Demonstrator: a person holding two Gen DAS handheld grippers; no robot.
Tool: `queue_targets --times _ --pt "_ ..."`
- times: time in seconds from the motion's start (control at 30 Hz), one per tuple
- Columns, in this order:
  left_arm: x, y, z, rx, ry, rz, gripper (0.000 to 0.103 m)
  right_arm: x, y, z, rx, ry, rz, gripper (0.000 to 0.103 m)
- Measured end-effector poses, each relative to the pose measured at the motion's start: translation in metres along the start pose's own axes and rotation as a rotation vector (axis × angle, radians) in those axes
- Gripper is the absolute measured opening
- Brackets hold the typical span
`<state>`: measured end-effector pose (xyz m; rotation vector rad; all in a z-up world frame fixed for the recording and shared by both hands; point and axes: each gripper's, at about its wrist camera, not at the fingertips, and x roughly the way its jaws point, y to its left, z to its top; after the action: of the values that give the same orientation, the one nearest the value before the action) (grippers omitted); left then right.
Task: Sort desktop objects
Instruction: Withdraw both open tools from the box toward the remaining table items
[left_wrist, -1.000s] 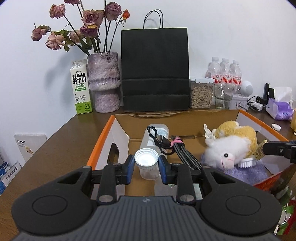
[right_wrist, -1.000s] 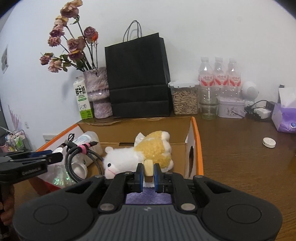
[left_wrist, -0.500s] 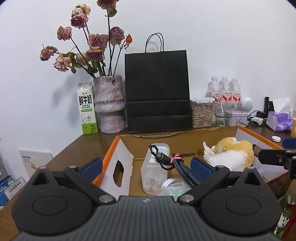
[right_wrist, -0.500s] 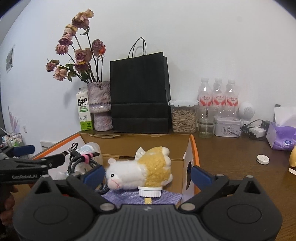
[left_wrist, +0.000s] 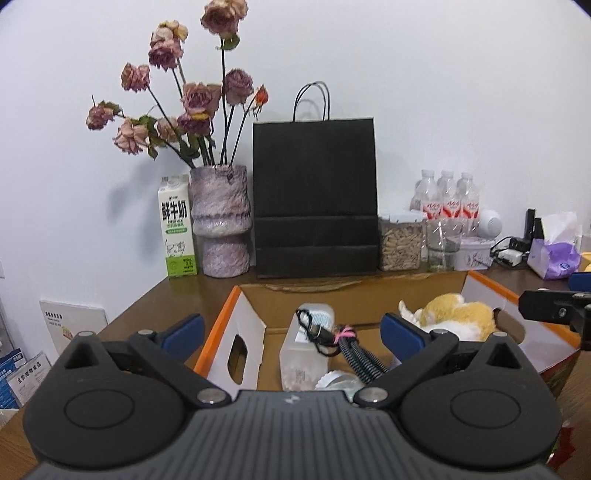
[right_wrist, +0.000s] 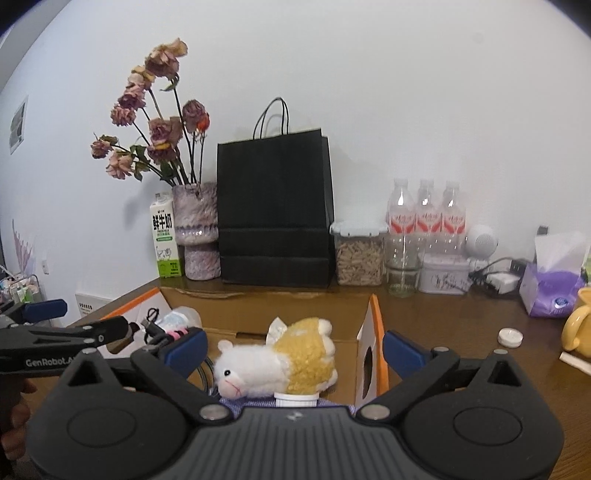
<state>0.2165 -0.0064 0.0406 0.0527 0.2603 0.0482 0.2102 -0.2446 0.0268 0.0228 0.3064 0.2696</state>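
Observation:
An open cardboard box (left_wrist: 255, 291) with orange edges sits on the brown table. Inside lie a clear plastic bottle (left_wrist: 304, 350), a coiled black cable with a pink tie (left_wrist: 354, 350), a small clear cup (left_wrist: 338, 380) and a white-and-yellow plush sheep (left_wrist: 454, 317). In the right wrist view the sheep (right_wrist: 280, 362) lies above a small white-capped bottle (right_wrist: 295, 399) on purple cloth, inside the box (right_wrist: 266, 306). My left gripper (left_wrist: 291, 332) is open and empty above the box. My right gripper (right_wrist: 293, 347) is open and empty above the sheep.
Behind the box stand a black paper bag (left_wrist: 314, 199), a vase of dried roses (left_wrist: 219, 225), a milk carton (left_wrist: 176, 229), a seed jar (left_wrist: 400, 243) and water bottles (left_wrist: 447, 199). On the right are a tissue pack (right_wrist: 554, 284), a white cap (right_wrist: 510, 336) and a yellow mug (right_wrist: 578, 328).
Both grippers opened and drew up and back. The left let go of the clear cup, the right let go of the small white-capped bottle; both items now rest in the box.

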Motion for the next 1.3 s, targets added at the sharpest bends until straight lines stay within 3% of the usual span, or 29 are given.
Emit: queue_targets --times 0.3,0.5,1.13,1.3 --pt "-0.036 0.002 0.01 0.029 -0.032 0.007 0.103 -0.035 0.001 0.011 -0.014 -0.003 -0.016 0.101" --pt "-0.053 0.008 0.006 0.033 -0.004 0.01 0.103 -0.054 0.0 0.006 -0.02 0.03 -0.028 0.101" --pt "-0.061 0.038 -0.05 0.059 0.225 0.037 0.103 -0.061 -0.012 -0.06 -0.038 0.252 -0.076 0.101" --pt "-0.053 0.039 -0.057 0.052 0.273 0.037 0.103 -0.048 -0.02 -0.064 -0.006 0.287 -0.098 0.092"
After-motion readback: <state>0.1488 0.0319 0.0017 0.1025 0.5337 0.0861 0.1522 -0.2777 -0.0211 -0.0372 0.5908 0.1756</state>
